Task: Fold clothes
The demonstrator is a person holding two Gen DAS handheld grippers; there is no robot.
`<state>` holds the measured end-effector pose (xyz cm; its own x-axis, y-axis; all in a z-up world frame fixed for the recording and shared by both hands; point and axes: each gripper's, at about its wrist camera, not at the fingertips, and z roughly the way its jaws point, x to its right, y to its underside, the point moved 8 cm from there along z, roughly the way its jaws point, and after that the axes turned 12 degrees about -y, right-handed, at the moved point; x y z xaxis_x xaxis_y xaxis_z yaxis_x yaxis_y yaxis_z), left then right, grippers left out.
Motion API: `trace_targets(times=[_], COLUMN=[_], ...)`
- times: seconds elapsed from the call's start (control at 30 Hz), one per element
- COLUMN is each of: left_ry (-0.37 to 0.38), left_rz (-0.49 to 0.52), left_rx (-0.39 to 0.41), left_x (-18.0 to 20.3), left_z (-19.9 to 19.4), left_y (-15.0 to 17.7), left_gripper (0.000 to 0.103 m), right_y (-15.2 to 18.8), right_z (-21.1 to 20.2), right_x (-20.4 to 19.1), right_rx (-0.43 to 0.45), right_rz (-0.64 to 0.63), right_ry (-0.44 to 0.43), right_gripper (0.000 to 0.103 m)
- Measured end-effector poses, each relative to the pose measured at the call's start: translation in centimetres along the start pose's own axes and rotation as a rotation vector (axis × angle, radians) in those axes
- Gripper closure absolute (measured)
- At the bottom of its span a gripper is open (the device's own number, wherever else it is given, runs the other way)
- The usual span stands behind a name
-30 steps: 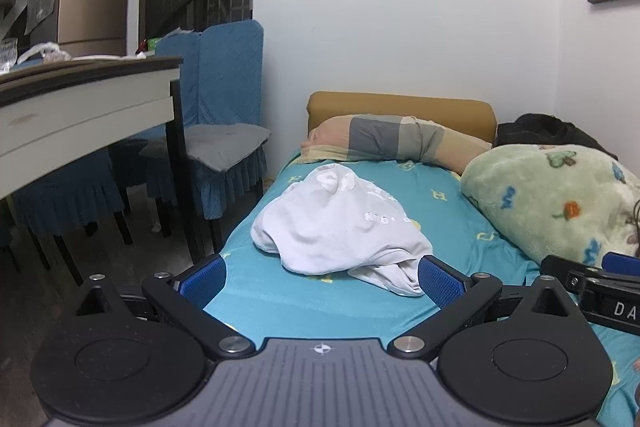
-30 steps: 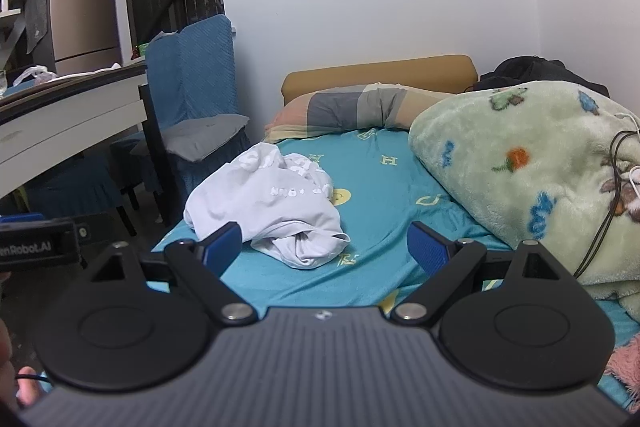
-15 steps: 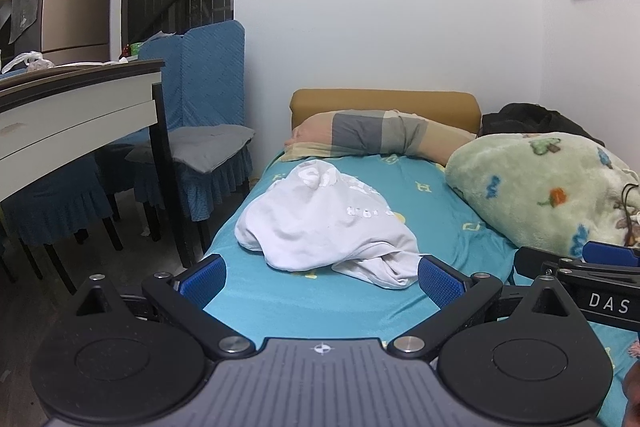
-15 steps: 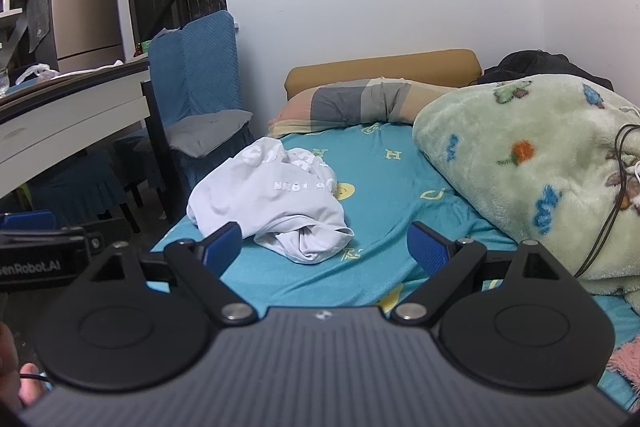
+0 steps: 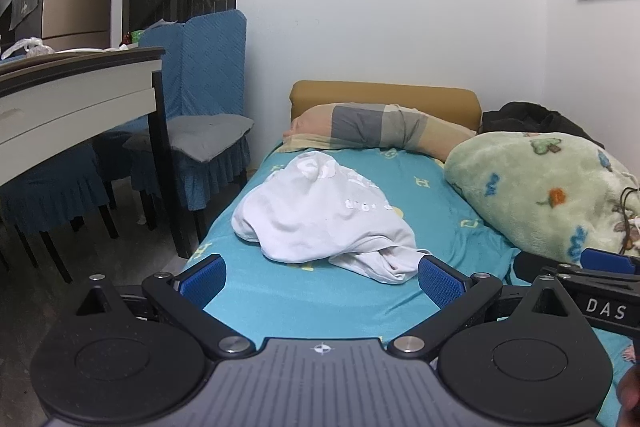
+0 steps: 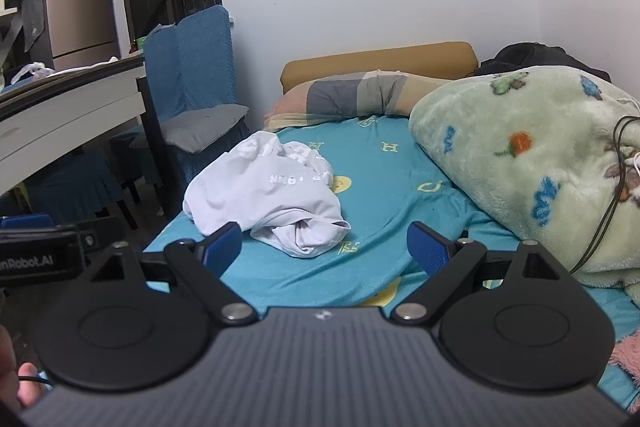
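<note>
A crumpled white garment (image 5: 324, 215) (image 6: 268, 195) with faint printed lettering lies in a heap on the teal bed sheet (image 5: 312, 303) (image 6: 392, 179), near the bed's left side. My left gripper (image 5: 322, 281) hovers open just short of the heap, blue pads wide apart and empty. My right gripper (image 6: 324, 247) is also open and empty, a little short of the garment's near end. Each gripper's side shows at the edge of the other's view.
A plaid pillow (image 5: 372, 127) and tan headboard (image 5: 384, 95) sit at the far end. A green fleece blanket (image 5: 540, 187) (image 6: 532, 155) bulks along the right with a black cable on it. A white table (image 5: 76, 95) and blue-covered chairs (image 5: 208, 107) stand left of the bed.
Both views have shifted slightly; the garment sits a bit further left in the left wrist view. Both grippers stay open and the garment lies untouched.
</note>
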<state>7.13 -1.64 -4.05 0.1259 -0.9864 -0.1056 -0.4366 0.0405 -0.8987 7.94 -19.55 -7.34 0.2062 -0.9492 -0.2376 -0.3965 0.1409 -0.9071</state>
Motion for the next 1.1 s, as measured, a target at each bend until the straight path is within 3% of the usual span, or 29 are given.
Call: trace_targets(times=[0.9,1.0,1.1], left_ry=[0.019,0.006,0.001], left_rz=[-0.026,-0.024,-0.016], left_rx=[-0.013,-0.051,-0.139], left_x=[-0.1,0.2,0.6], left_z=[0.5,2.3,6.1], left_y=[0.0,-0.3,0.0], left_gripper=[0.000,0.000,0.000], right_y=[0.1,-0.7,-3.2], right_z=[0.3,0.1,0.0], right_x=[0.3,0.4,0.8], right_rx=[0.011,0.038,0.085], right_rz=[0.012,-0.009,-0.047], right_ry=[-0.024,-0.020,0.022], right_gripper=[0.012,0.012,0.012])
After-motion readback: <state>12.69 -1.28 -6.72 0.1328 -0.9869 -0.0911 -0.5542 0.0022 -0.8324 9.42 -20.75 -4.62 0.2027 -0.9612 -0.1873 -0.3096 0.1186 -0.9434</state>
